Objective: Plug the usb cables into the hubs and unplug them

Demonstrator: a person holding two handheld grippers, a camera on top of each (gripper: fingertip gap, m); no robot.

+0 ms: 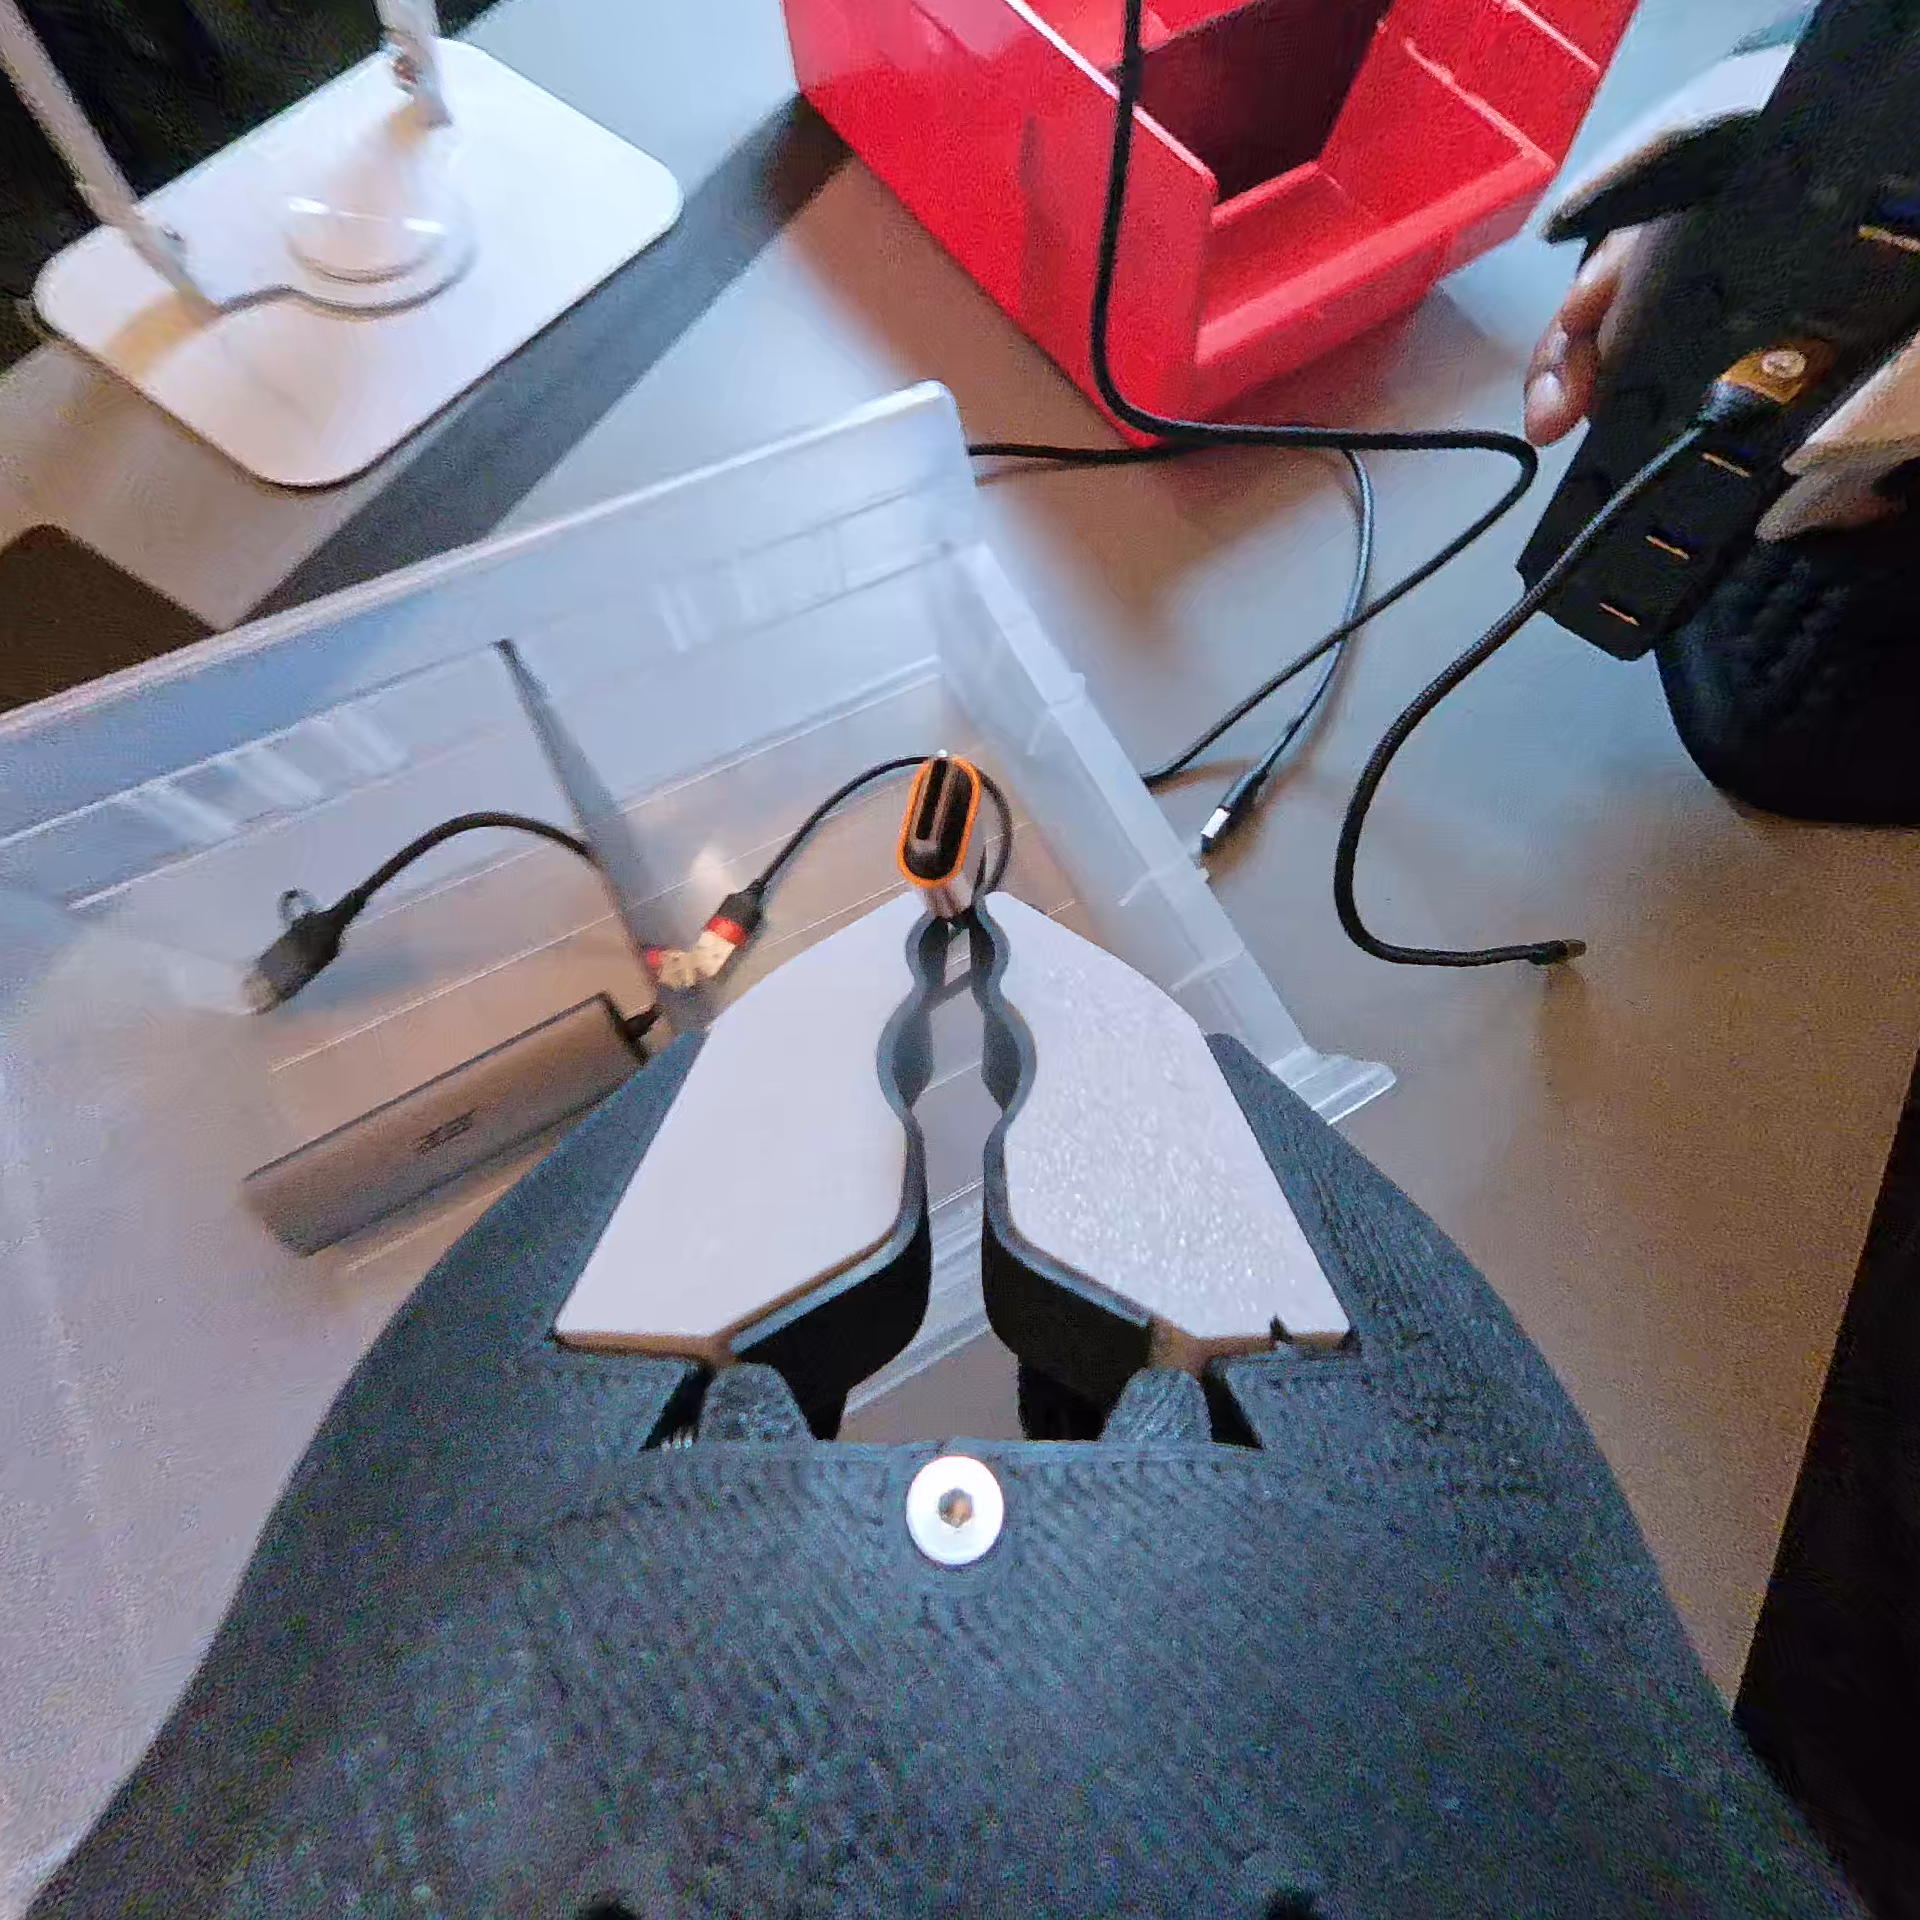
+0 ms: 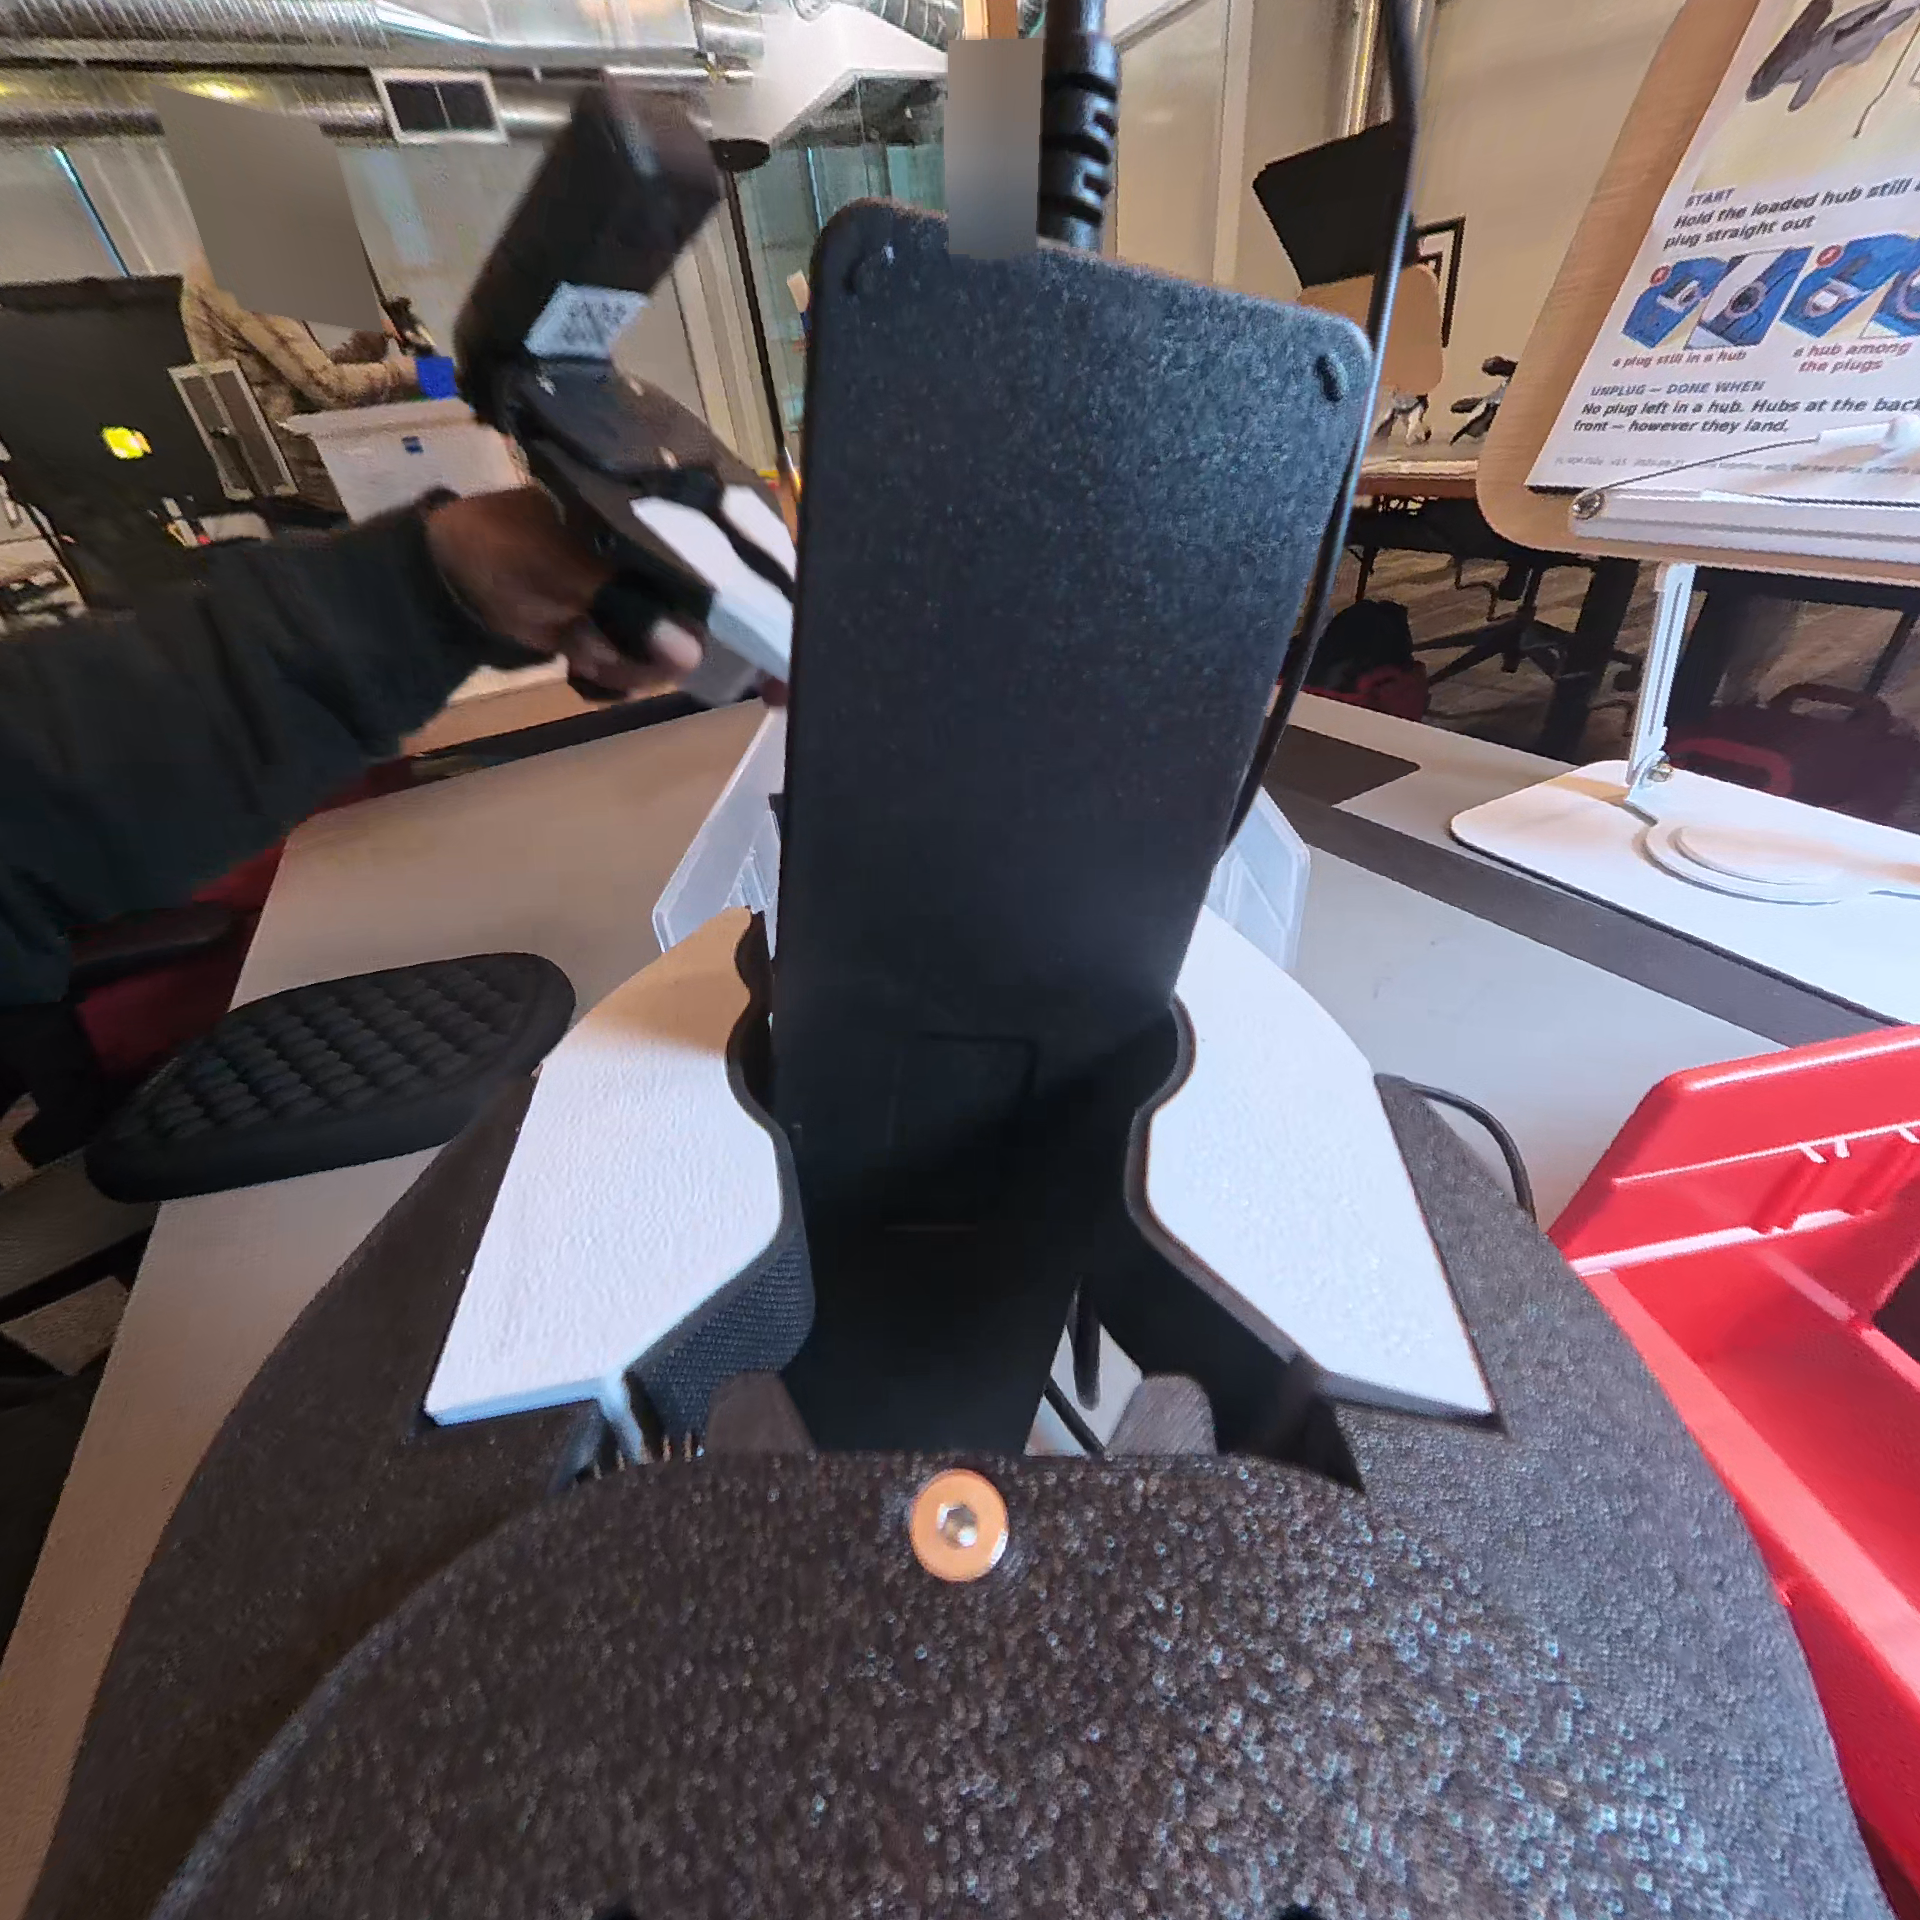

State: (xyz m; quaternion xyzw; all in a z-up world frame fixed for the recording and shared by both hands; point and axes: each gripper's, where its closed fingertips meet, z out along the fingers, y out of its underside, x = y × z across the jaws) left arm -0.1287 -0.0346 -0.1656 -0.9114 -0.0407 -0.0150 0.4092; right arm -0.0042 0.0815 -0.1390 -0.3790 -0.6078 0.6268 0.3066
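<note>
- Left wrist view: my left gripper (image 1: 954,914) is nearly closed, its tips pinching a thin cable just below an orange-rimmed USB plug (image 1: 938,821) that stands upright above them.
- Beyond lies a clear plastic bin (image 1: 665,582); inside it, near left, rests a grey hub (image 1: 436,1127), with a red-collared plug (image 1: 717,940) beside it.
- Far right, my right gripper carries a black hub (image 1: 1662,499) with a braided cable (image 1: 1455,748) plugged in. A red bin (image 1: 1195,208) sits behind.
- Right wrist view: my right gripper (image 2: 961,1039) clamps the black hub (image 2: 1039,623), held upright.
- Its ports seem to face away.
- The left gripper (image 2: 717,582) shows far left, blurred.
</note>
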